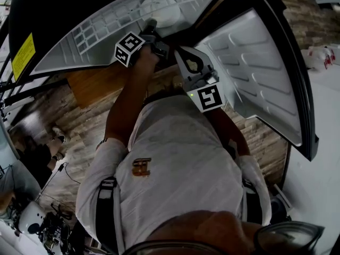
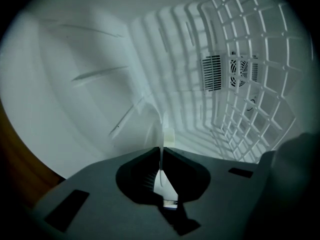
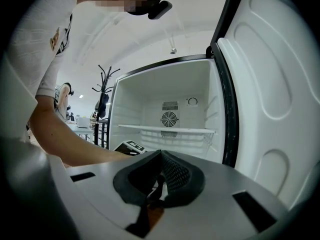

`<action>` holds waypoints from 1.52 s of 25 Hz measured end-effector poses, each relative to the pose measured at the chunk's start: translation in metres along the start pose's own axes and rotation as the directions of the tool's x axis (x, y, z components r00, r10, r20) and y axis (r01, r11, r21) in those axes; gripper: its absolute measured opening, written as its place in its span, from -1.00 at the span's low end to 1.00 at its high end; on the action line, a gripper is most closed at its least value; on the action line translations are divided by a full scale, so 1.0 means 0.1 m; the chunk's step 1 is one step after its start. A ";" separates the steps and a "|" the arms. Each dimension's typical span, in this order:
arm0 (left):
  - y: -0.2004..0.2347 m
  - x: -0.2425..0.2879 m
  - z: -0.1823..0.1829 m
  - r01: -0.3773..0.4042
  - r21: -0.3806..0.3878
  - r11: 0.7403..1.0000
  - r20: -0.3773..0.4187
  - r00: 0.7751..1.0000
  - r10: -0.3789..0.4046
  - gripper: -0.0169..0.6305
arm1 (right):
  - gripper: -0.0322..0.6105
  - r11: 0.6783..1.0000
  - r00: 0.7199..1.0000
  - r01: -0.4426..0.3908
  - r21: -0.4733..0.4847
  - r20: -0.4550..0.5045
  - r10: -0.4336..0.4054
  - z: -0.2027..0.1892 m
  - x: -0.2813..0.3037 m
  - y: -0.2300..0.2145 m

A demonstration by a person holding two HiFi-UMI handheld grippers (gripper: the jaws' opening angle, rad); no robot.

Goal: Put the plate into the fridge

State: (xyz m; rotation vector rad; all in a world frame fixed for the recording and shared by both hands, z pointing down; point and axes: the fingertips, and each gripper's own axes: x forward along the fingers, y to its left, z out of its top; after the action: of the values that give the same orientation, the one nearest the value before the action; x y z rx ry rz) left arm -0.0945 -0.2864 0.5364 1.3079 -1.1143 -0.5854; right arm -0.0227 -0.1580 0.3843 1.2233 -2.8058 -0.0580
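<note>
White round plate (image 1: 159,9) is pinched by its near rim in my left gripper (image 1: 152,30), jaws almost fully closed on that thin edge. In the left gripper view the plate (image 2: 162,134) shows edge-on, a thin white line running straight ahead out of the jaw gap of the left gripper (image 2: 161,151). So its flat face lies in line with the jaws and the rest of it sticks out forward, past the tips. Round, so no real long axis. What matters is that the disc extends away from me, deeper into the black fridge with white moulded lining (image 1: 255,68).

The plate and the left jaws are inside the cabinet already. White wire grid shelf (image 2: 250,109) lies just off the right side of this gripper, with the slotted back vent with round fan (image 2: 230,73) ahead. From the head view the plate hangs over that shelf (image 1: 106,31). Cannot tell if it touches the wires yet.

My right gripper (image 1: 183,54) is behind and to the right of the left one, outside the opening. Its view shows the right gripper (image 3: 159,156) with jaws together and nothing in them, pointed at the open cabinet, white inner door panel (image 3: 280,84) on its right.

My guess: placing step, nearly done. Only 1 gripper is involved, the left, and it is the nearer. Next it needs the plate flat on the shelf, then release and a straight pull back.
</note>
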 end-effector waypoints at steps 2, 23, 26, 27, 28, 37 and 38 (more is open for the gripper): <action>0.01 0.02 0.01 -0.004 0.005 1.000 0.000 1.000 0.004 -0.87 | -0.80 1.000 1.000 0.006 0.006 0.004 -0.006 0.00 -0.02 -0.02; 0.02 0.06 0.05 -0.025 0.271 0.962 -0.122 0.991 0.060 -0.84 | -0.80 1.000 1.000 -0.008 0.007 0.000 0.008 -0.04 -0.04 0.03; 0.00 0.06 0.02 -0.009 0.324 0.946 -0.159 0.985 0.064 -0.80 | -0.80 1.000 1.000 -0.016 0.010 -0.005 0.016 -0.06 -0.03 0.06; 0.00 0.05 0.01 -0.002 0.342 0.940 -0.175 0.982 0.065 -0.79 | -0.80 1.000 1.000 -0.019 0.011 -0.009 0.019 -0.07 -0.03 0.06; -0.01 0.05 -0.01 0.006 0.361 0.932 -0.193 0.979 0.068 -0.77 | -0.80 1.000 1.000 -0.023 0.010 -0.016 0.023 -0.09 -0.03 0.07; -0.05 0.02 -0.16 0.122 0.483 0.867 -0.358 0.931 0.068 -0.67 | -0.80 0.999 0.999 -0.040 0.005 -0.031 0.040 -0.15 -0.01 0.09; -0.05 0.02 -0.17 0.131 0.492 0.861 -0.370 0.926 0.071 -0.66 | -0.80 0.999 0.999 -0.041 0.005 -0.033 0.042 -0.15 -0.01 0.09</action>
State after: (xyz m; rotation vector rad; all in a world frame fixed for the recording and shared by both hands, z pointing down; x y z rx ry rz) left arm -0.0773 -0.2811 0.5338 1.8101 -0.9522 -0.0336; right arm -0.0272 -0.1510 0.4002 1.1555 -2.8033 -0.0288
